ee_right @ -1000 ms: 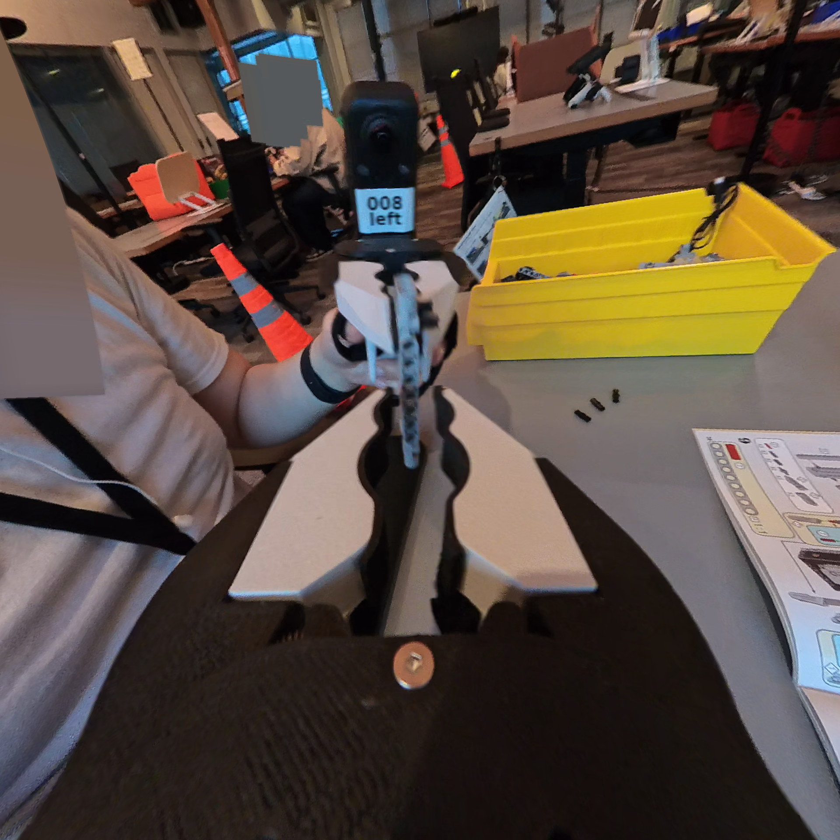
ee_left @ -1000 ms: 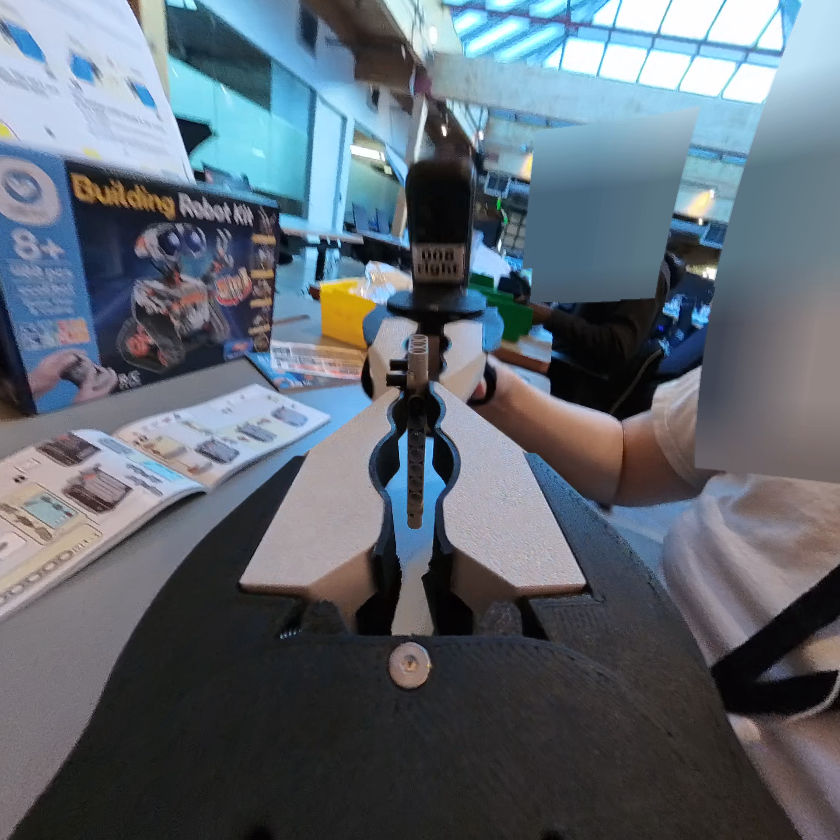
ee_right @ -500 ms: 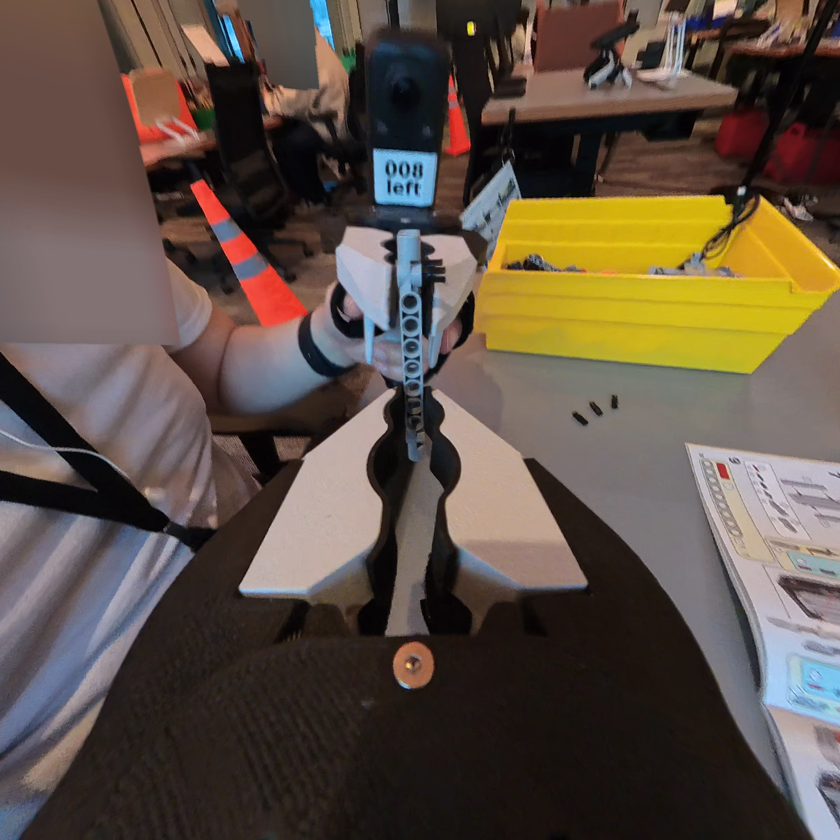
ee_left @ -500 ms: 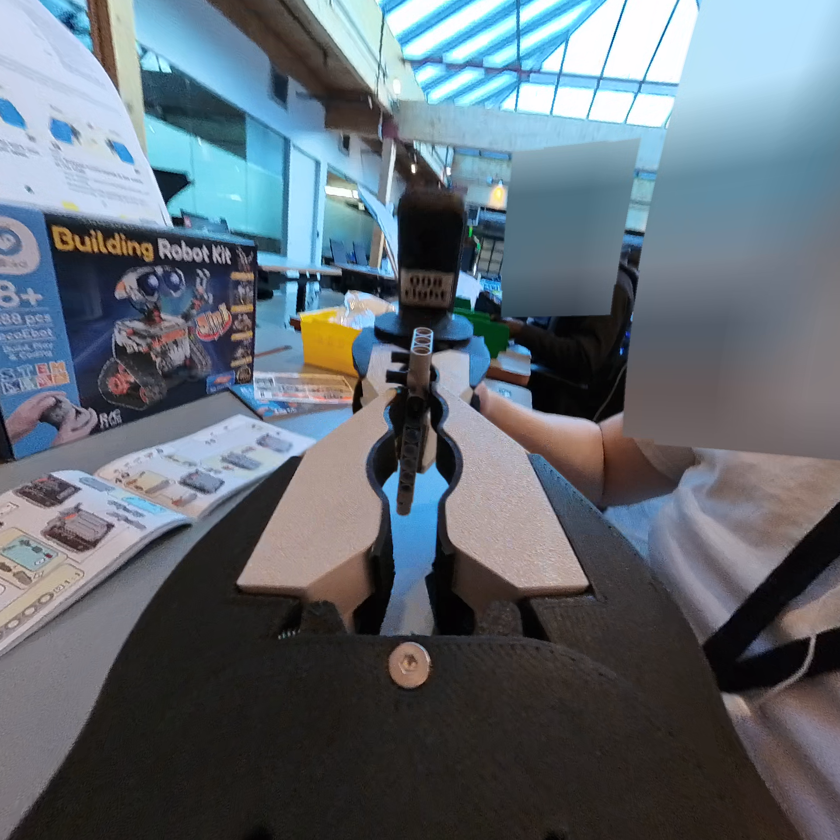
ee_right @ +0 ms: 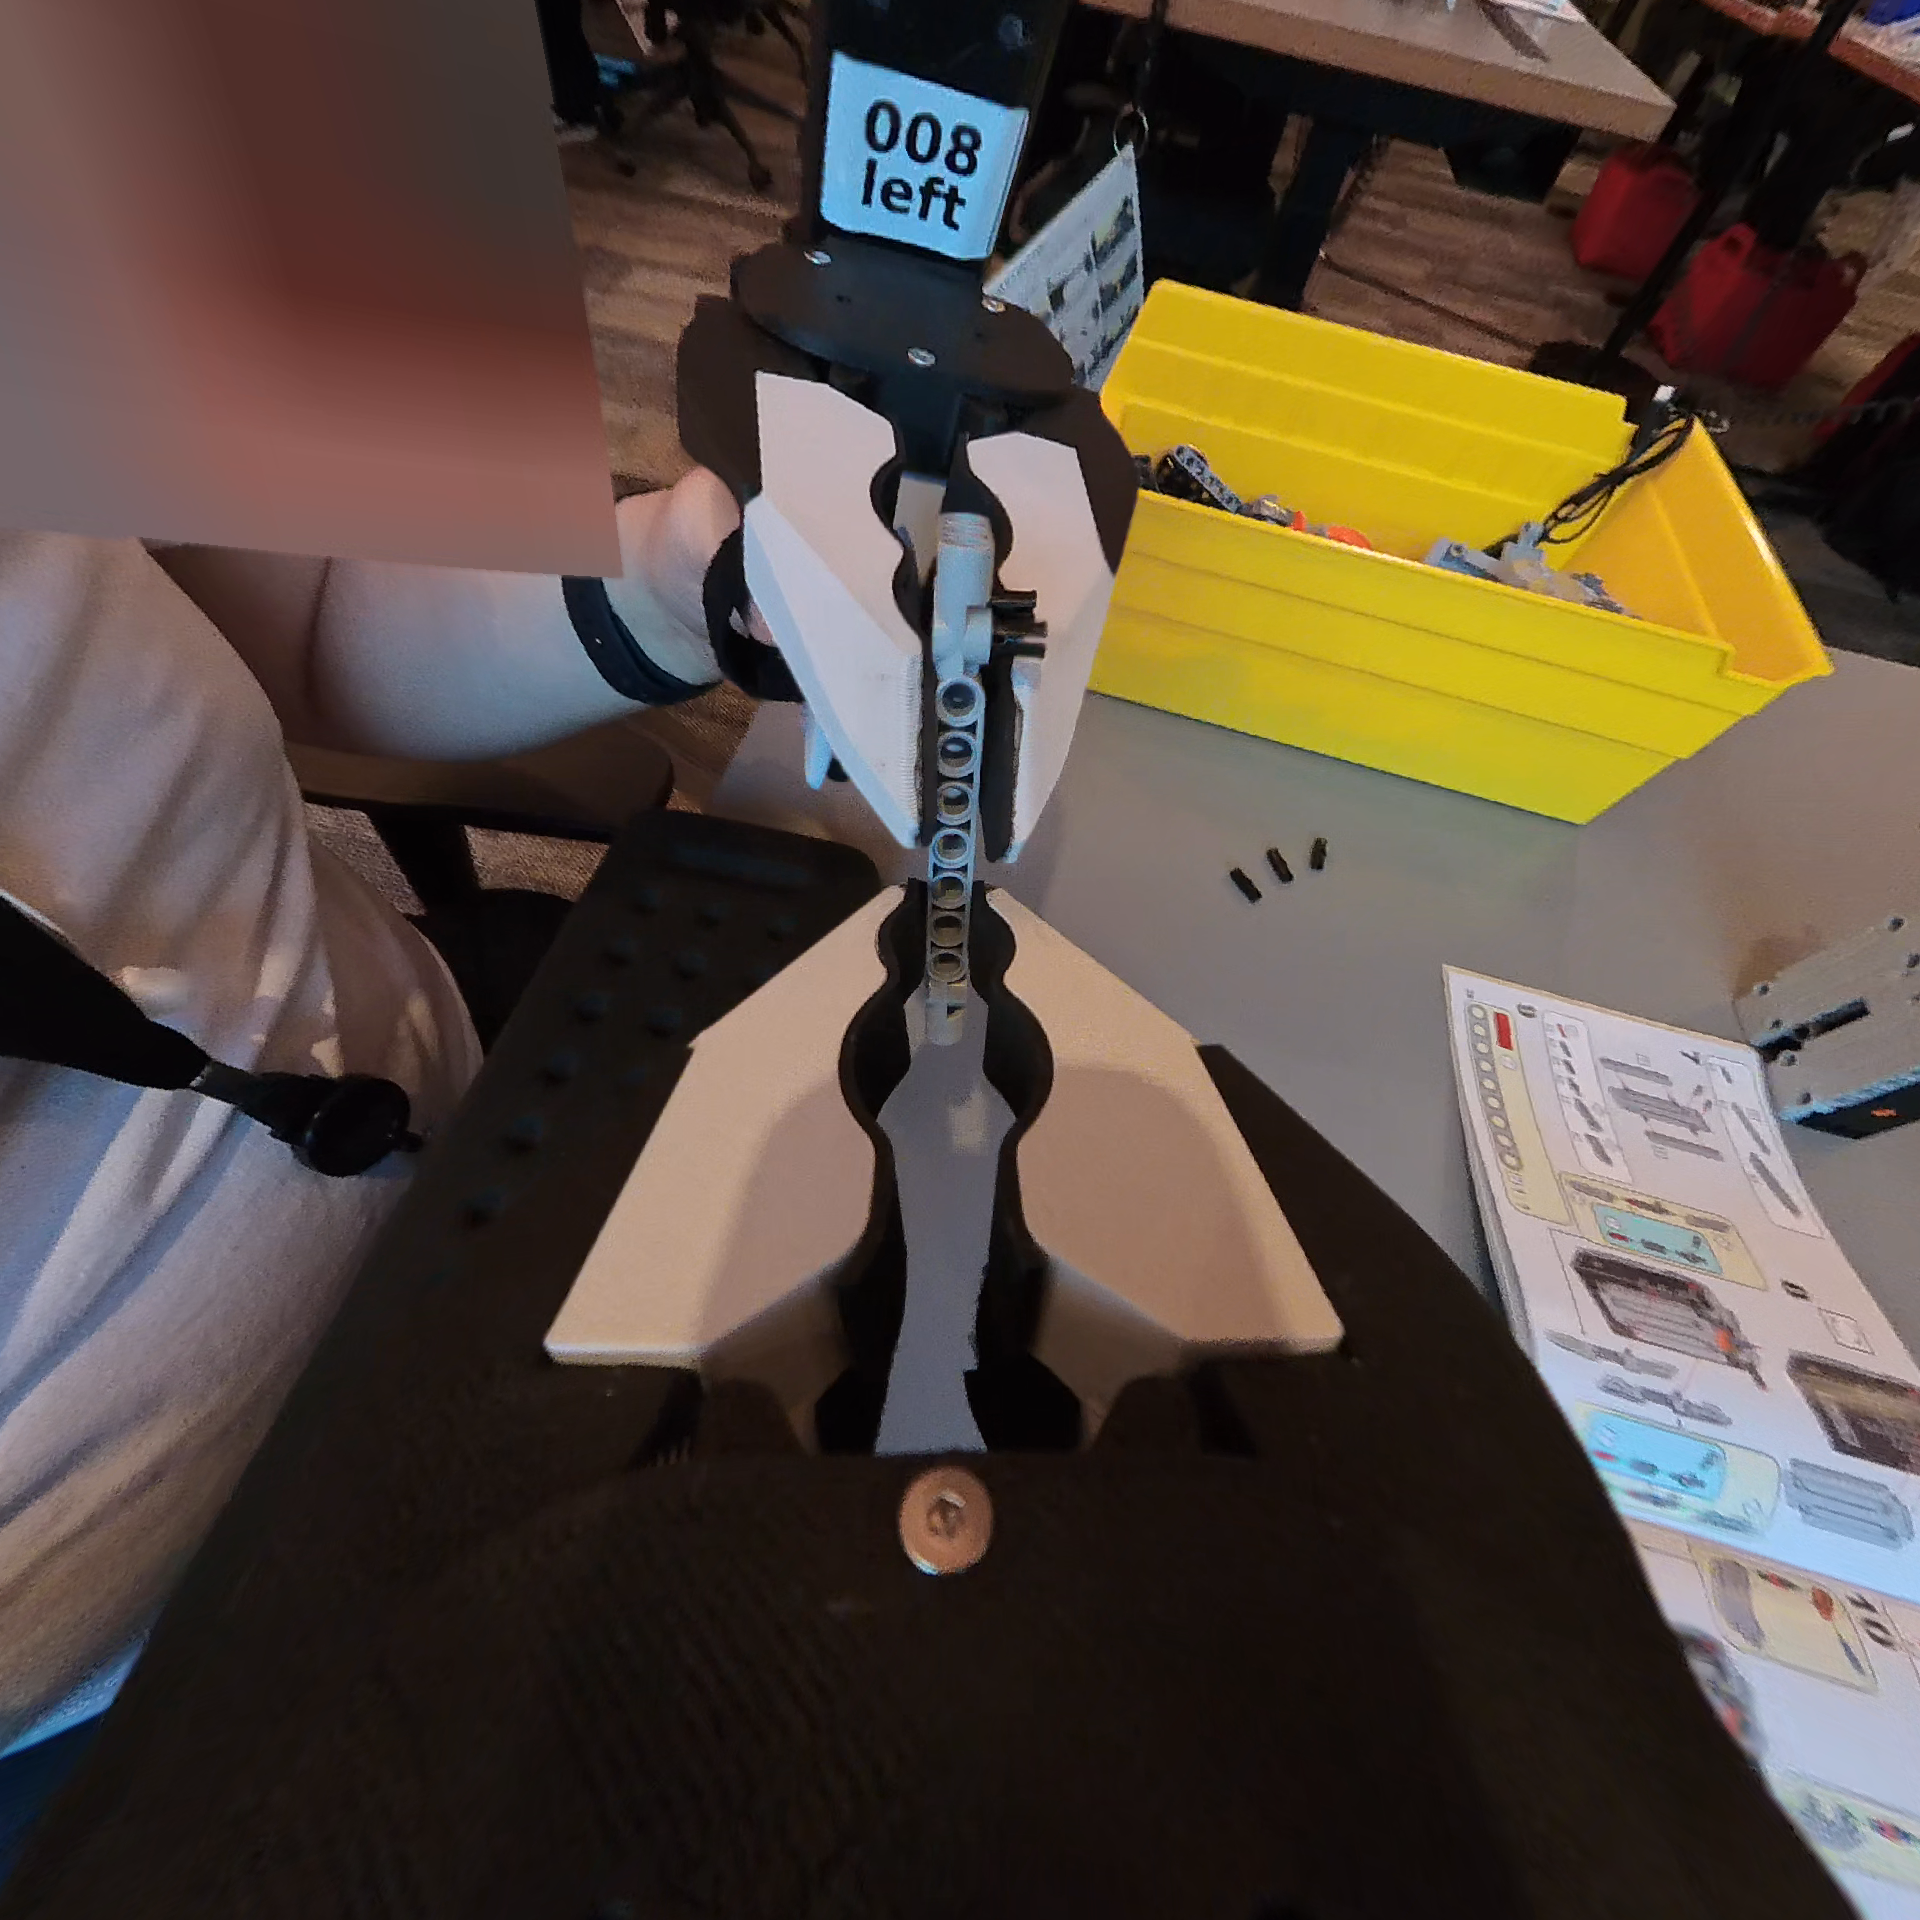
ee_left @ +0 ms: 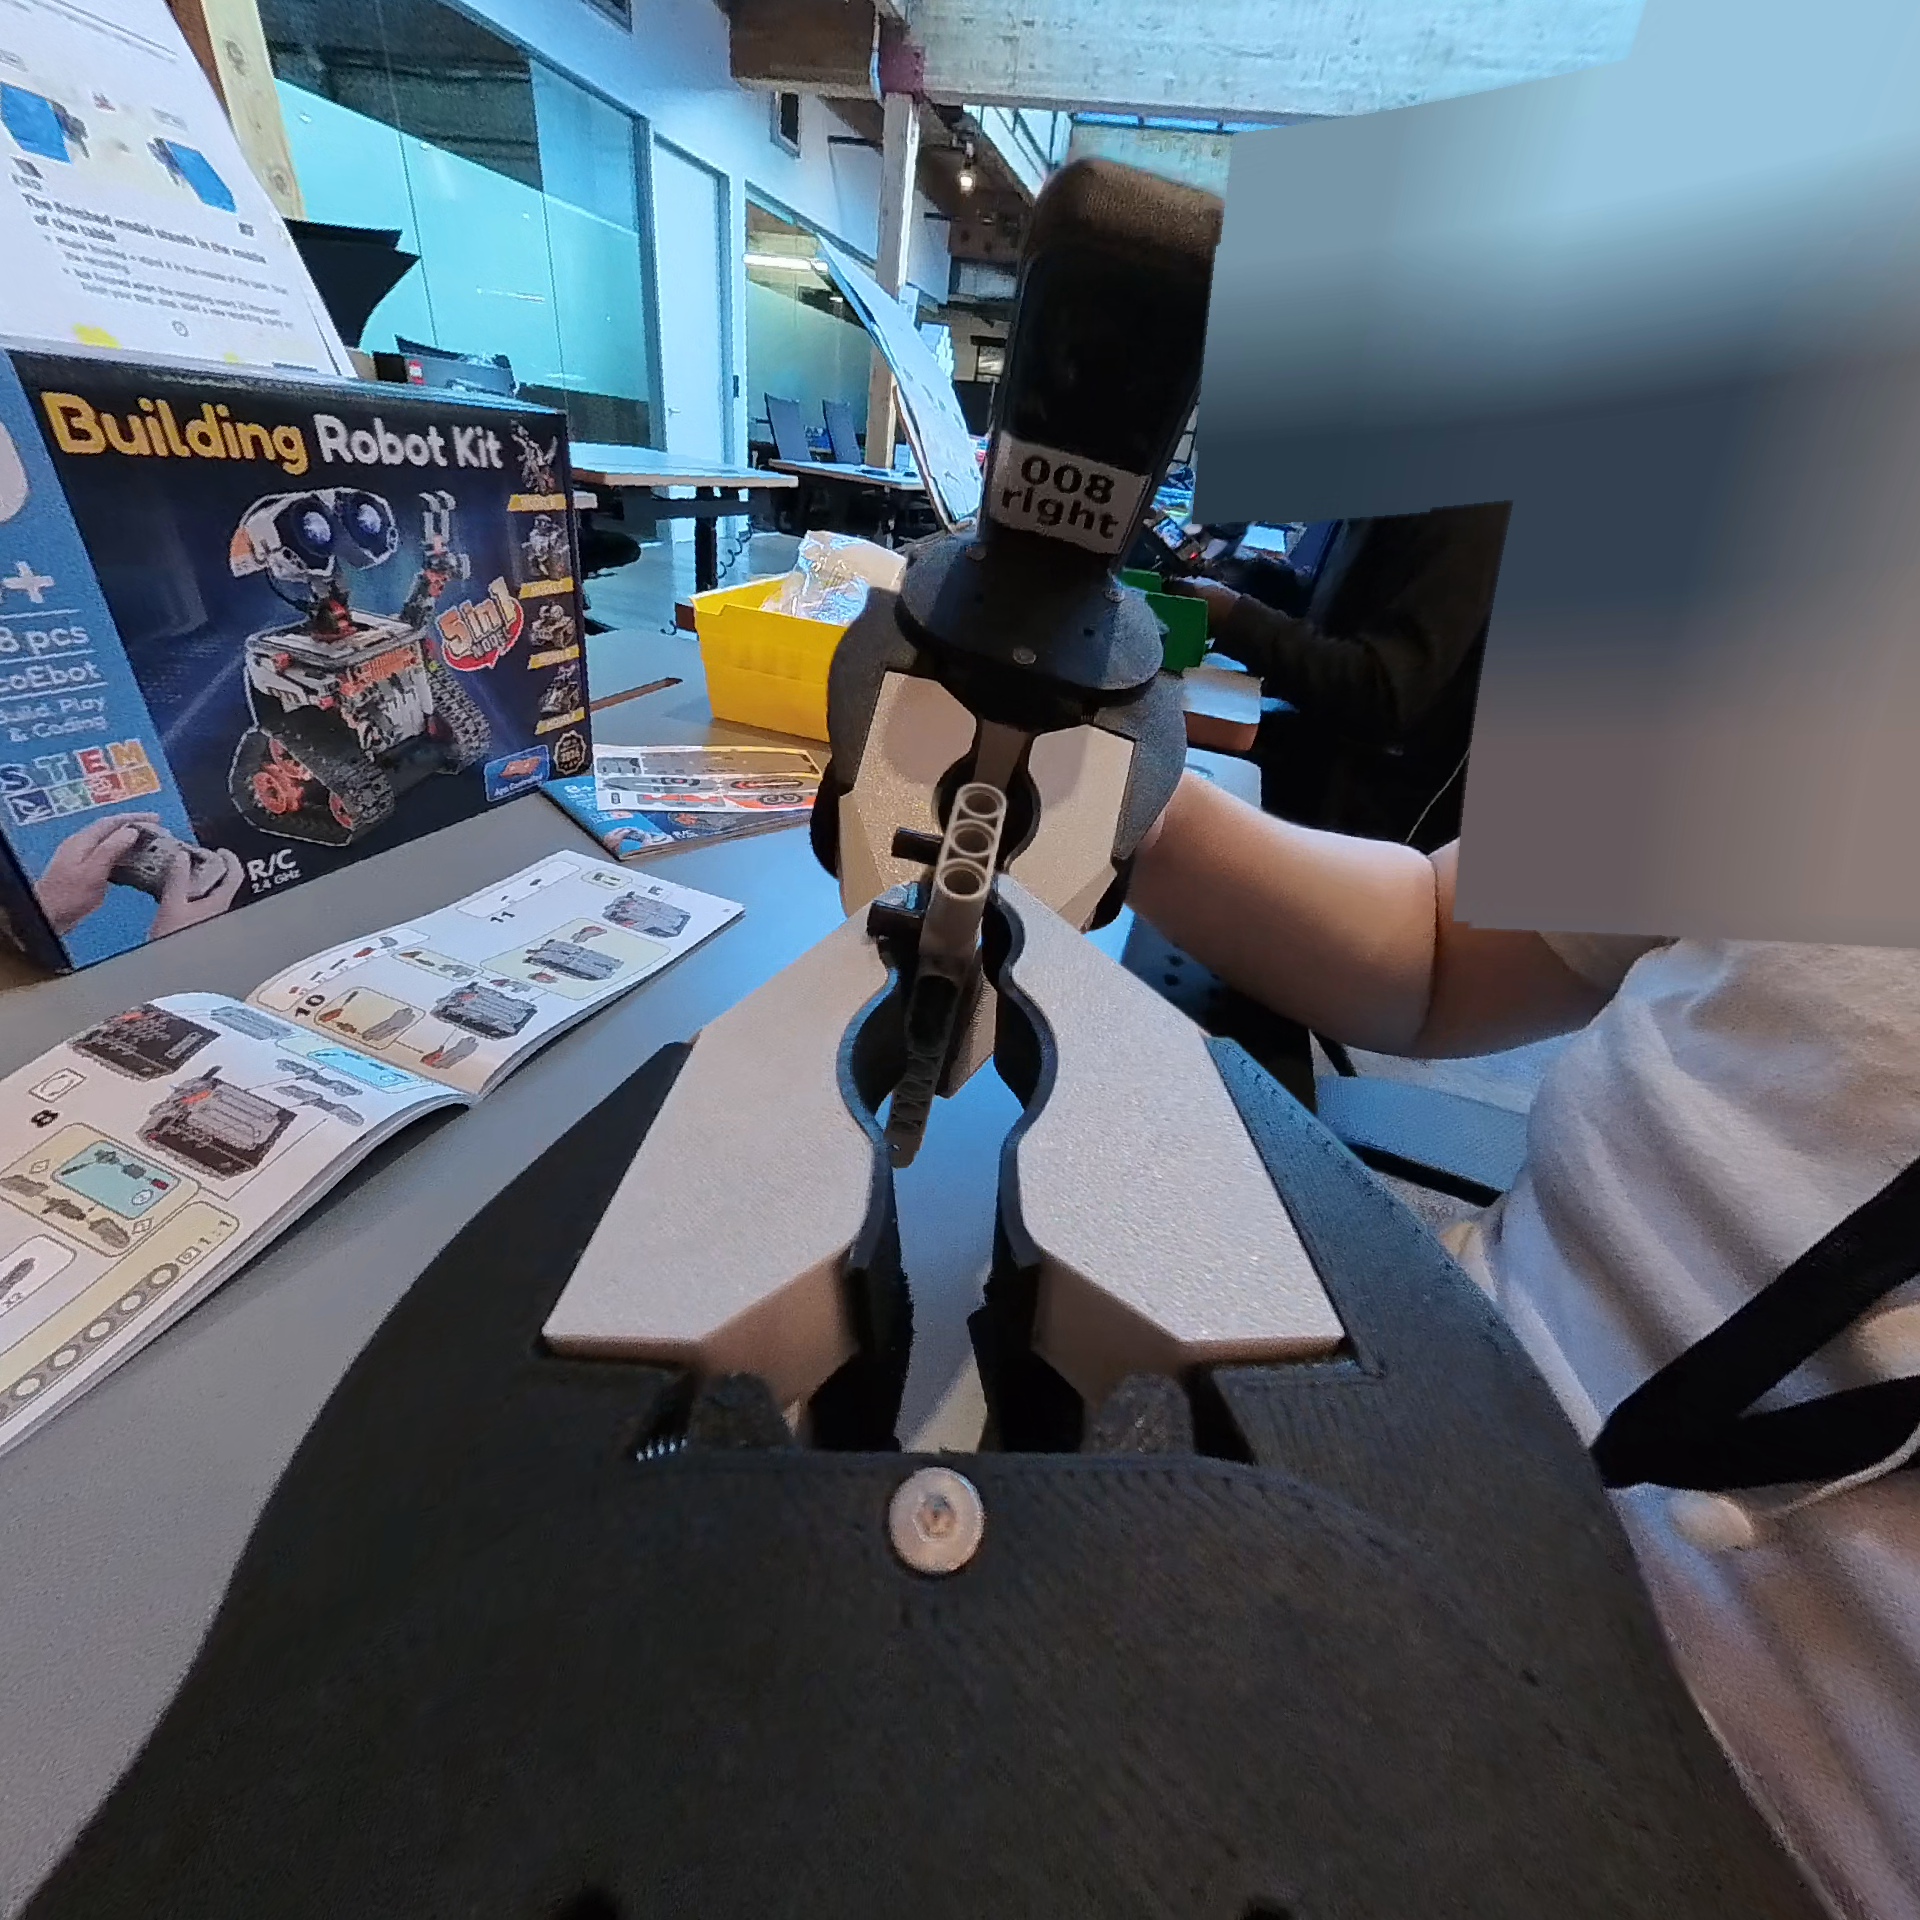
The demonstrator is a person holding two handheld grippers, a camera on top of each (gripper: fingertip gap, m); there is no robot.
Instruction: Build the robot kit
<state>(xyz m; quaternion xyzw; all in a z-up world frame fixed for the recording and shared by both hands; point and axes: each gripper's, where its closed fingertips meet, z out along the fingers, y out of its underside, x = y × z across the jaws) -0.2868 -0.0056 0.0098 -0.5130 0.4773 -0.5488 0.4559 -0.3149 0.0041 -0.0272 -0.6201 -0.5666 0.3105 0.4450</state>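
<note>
A long grey perforated beam (ee_right: 948,821) with black pins (ee_right: 1013,618) near one end is held in the air between my two grippers, which face each other tip to tip. In the right wrist view my right gripper (ee_right: 948,902) is shut on the beam's near end. The left gripper (ee_right: 961,821) clamps the beam farther up. In the left wrist view my left gripper (ee_left: 940,925) is shut on the beam (ee_left: 935,997), and the right gripper (ee_left: 992,790) stands close behind it. A person's hands hold both grippers.
A yellow bin (ee_right: 1403,644) of parts stands on the grey table (ee_right: 1351,935). Three loose black pins (ee_right: 1278,868) lie in front of it. An open instruction booklet (ee_right: 1662,1299) and a grey built block (ee_right: 1839,1029) lie to the right. A kit box (ee_left: 281,644) stands at the left. The grey built block (ee_right: 1839,1029) is about equally far from each gripper, around 35 cm.
The two grippers have drawn closer together with the beam between them. The right wrist view now looks more steeply down at the table.
</note>
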